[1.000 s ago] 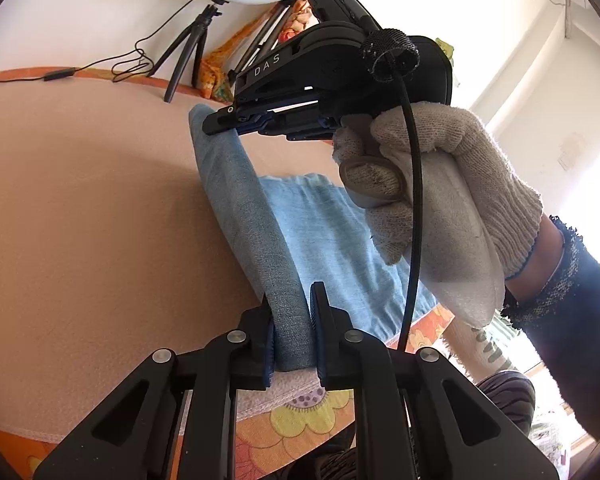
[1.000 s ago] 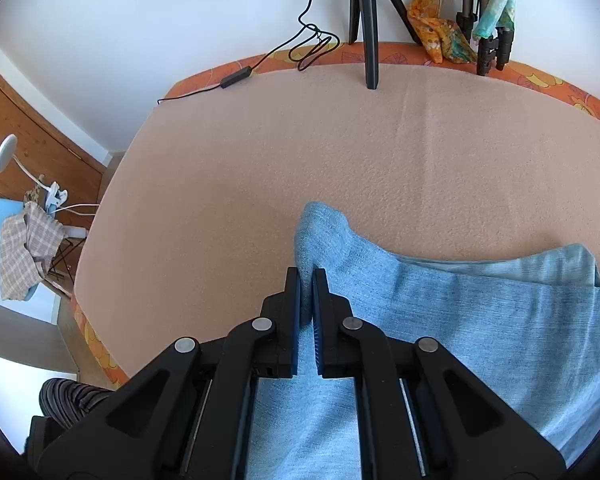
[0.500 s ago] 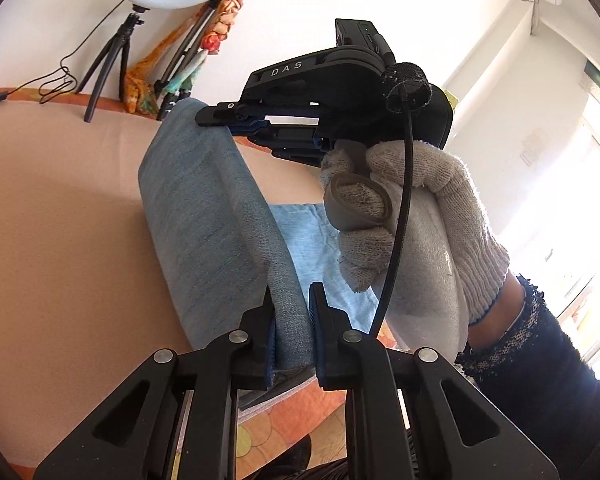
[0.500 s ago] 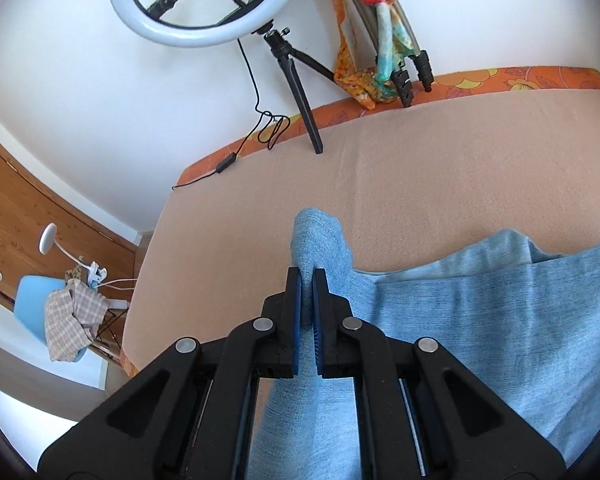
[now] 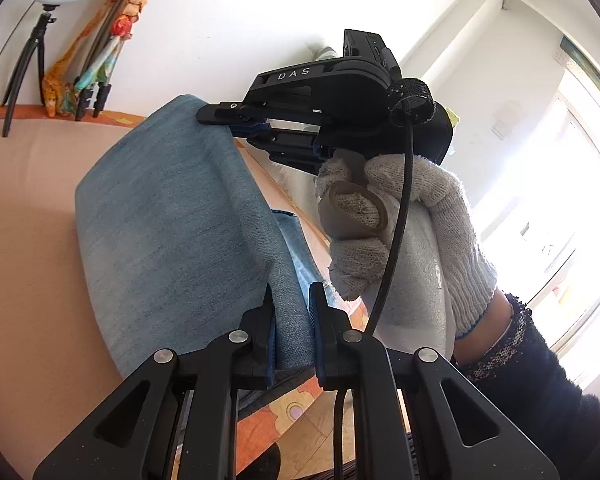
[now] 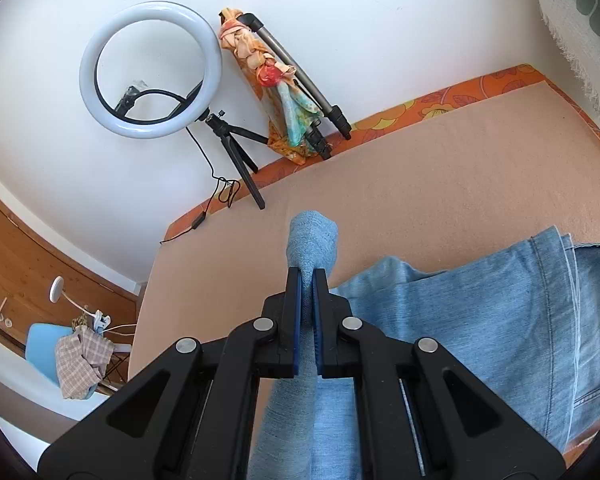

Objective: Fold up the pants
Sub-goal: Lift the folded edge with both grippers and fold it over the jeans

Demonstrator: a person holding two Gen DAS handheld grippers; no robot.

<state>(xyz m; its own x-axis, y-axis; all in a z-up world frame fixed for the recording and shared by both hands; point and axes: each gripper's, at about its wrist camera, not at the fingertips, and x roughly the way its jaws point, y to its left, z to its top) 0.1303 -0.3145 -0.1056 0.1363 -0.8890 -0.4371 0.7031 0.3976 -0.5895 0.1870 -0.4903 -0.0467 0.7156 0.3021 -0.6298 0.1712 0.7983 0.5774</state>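
Light blue denim pants (image 5: 160, 224) hang in a lifted fold above the tan-covered bed (image 5: 24, 200). My left gripper (image 5: 291, 294) is shut on the near end of the folded edge. In the left wrist view my right gripper (image 5: 220, 118), held by a white-gloved hand (image 5: 412, 216), pinches the far end of the same edge. In the right wrist view my right gripper (image 6: 307, 280) is shut on a bunched fold of the pants (image 6: 312, 240); the rest of the pants (image 6: 480, 320) lies flat on the bed (image 6: 420, 168) at the right, seams and a hem showing.
A ring light on a small tripod (image 6: 152, 72) and a folded tripod wrapped in a colourful cloth (image 6: 284, 92) stand at the wall behind the bed. A blue chair with a checked cloth (image 6: 72, 356) sits beyond the bed's left edge. A bright window (image 5: 560, 200) is at the right.
Both grippers have lifted and carried the held edge of the pants sideways across the bed. More of the fabric is raised off the bed now, and both views have tilted upward toward the wall.
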